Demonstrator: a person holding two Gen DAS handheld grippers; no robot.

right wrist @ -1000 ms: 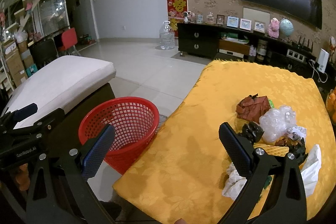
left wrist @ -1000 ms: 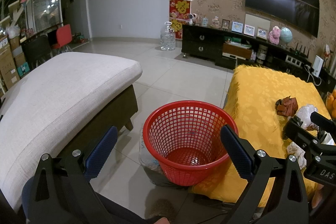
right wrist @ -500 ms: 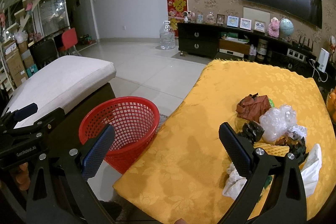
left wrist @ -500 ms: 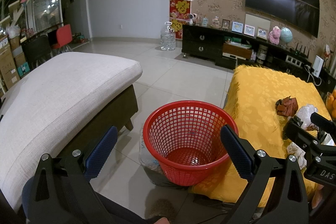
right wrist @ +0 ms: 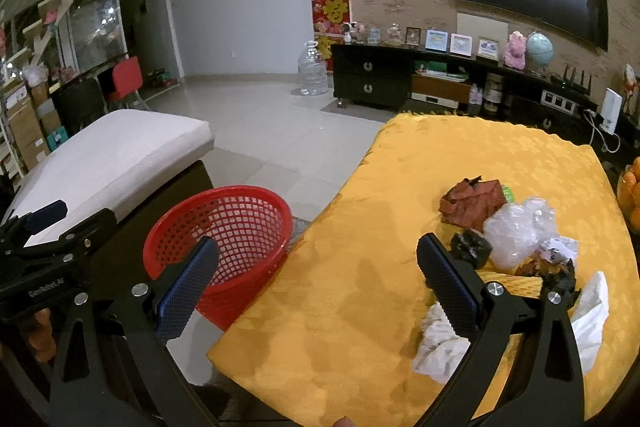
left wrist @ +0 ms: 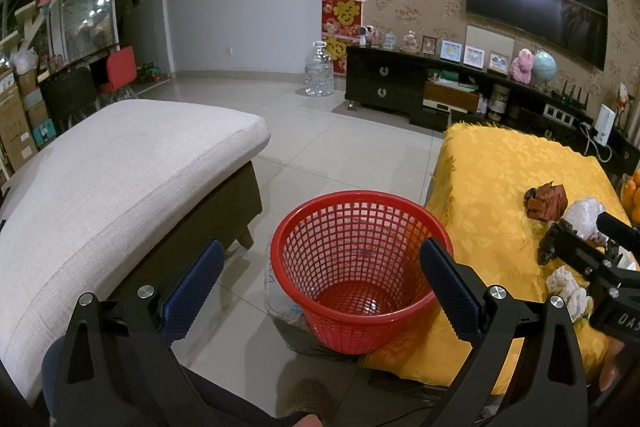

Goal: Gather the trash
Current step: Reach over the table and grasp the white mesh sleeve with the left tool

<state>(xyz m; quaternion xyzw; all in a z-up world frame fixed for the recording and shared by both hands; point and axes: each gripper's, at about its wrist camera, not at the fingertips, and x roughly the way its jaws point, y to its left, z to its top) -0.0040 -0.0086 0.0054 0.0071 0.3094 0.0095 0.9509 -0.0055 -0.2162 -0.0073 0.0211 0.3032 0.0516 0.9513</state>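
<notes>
A red mesh basket [left wrist: 360,267] [right wrist: 224,239] stands on the floor beside a table under a yellow cloth [right wrist: 380,247]. My left gripper [left wrist: 320,287] hovers open above the basket, holding nothing. Trash lies on the cloth at the right: brown crumpled paper [right wrist: 472,203], a clear plastic wad [right wrist: 516,231], a black scrap [right wrist: 470,247], white tissues [right wrist: 436,347] and more scraps [right wrist: 552,267]. My right gripper [right wrist: 316,287] is open over the cloth's near edge, its right finger just left of the trash, nothing between the pads.
A beige cushioned ottoman [left wrist: 112,179] stands left of the basket. Oranges [right wrist: 630,195] sit at the table's right edge. A dark TV cabinet [left wrist: 420,95] lines the far wall, a water jug [left wrist: 319,75] on the tiled floor.
The right gripper view has shifted slightly right and blurred, so the right gripper is starting to move. The left gripper and basket are unchanged.
</notes>
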